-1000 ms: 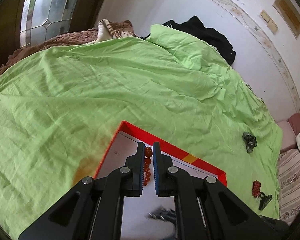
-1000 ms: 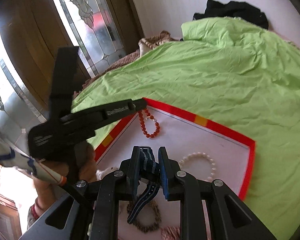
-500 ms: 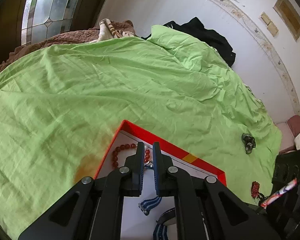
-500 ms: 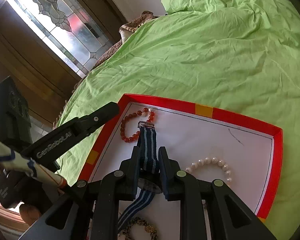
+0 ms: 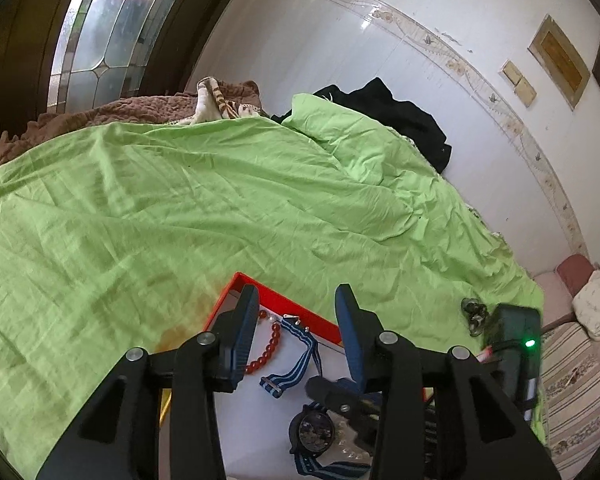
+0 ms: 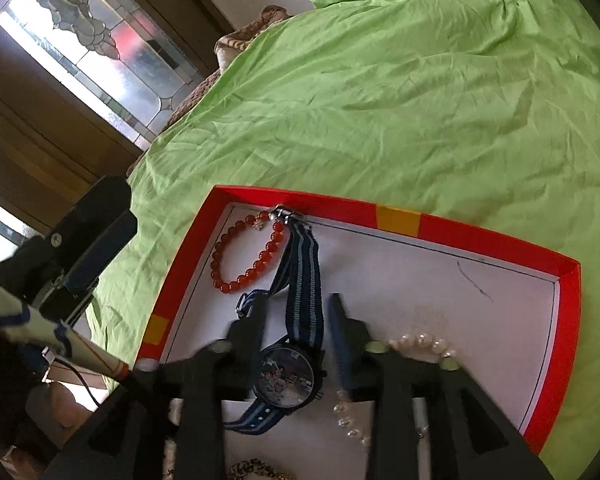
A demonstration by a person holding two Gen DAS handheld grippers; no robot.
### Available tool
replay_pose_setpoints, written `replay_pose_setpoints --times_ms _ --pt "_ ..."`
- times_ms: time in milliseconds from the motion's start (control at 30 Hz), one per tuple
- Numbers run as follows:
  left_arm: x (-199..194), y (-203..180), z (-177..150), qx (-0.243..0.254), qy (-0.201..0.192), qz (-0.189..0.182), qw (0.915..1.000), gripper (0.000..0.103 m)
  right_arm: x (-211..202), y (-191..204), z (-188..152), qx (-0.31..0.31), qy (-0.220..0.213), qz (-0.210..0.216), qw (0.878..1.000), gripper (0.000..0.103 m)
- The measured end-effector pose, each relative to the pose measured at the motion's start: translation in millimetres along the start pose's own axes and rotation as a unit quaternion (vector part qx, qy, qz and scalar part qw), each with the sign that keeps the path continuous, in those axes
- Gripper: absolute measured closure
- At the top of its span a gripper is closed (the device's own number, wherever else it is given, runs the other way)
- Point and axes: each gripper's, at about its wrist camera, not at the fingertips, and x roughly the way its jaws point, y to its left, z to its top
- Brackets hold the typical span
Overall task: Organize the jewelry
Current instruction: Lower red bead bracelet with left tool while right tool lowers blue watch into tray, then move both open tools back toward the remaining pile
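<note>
Nearest the right wrist camera, the right gripper [image 6: 296, 312] has just been opening its jaws; they stand apart on either side of the watch [image 6: 288, 376], whose striped strap runs up between them without the pads pressing on it. The watch lies face up on the white floor of the red-rimmed tray [image 6: 568, 320], its strap stretching toward twelve o'clock until the buckle end meets the far rim. At about eleven o'clock from the watch face, the red bead bracelet [image 6: 244, 256] lies in a loop in the tray's far left corner, its right side just beside the strap. At three o'clock from the watch, a pearl bracelet [image 6: 420, 340] curves on the tray floor, partly hidden behind the right gripper's body. At six o'clock, at the picture's bottom edge, a speckled beaded piece [image 6: 252, 470] barely shows. In the left wrist view, the left gripper [image 5: 296, 304] has also just been opening its jaws, and they hang spread with nothing between them above the tray's far corner, where the red beads and the strap end show below. Beyond the tray, the green bedsheet [image 5: 220, 208] spreads wrinkled toward twelve o'clock, and a small dark item [image 5: 474, 312] lies on it at two o'clock, too small to identify.
</note>
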Motion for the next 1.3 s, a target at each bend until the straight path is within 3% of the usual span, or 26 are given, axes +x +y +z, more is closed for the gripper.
replay_pose_setpoints --times_ms 233,467,800,1067,1300 --pt "-5.9 -10.3 -6.5 0.035 -0.019 0.042 0.9983 0.062 -29.9 -6.0 -1.3 -0.003 -0.024 -0.003 1.0 0.052" --pt "-12.1 -15.1 -11.3 0.047 -0.021 0.056 0.9971 0.06 -73.2 -37.8 -25.0 0.015 -0.043 -0.02 0.999 0.051" --pt "-3.4 -40.7 -45.0 0.131 0.033 0.099 0.986 0.06 -140.7 -75.4 -72.8 0.02 -0.08 -0.042 0.996 0.051" --pt "-19.4 -75.7 -71.6 0.157 0.026 0.099 0.9823 0.06 -183.8 -104.7 -116.8 0.008 -0.105 -0.084 0.991 0.047" --pt "-29.8 -134.9 -107.6 0.226 0.021 0.089 0.9699 0.06 -223.8 -152.3 -144.7 0.036 -0.128 -0.12 0.984 0.044"
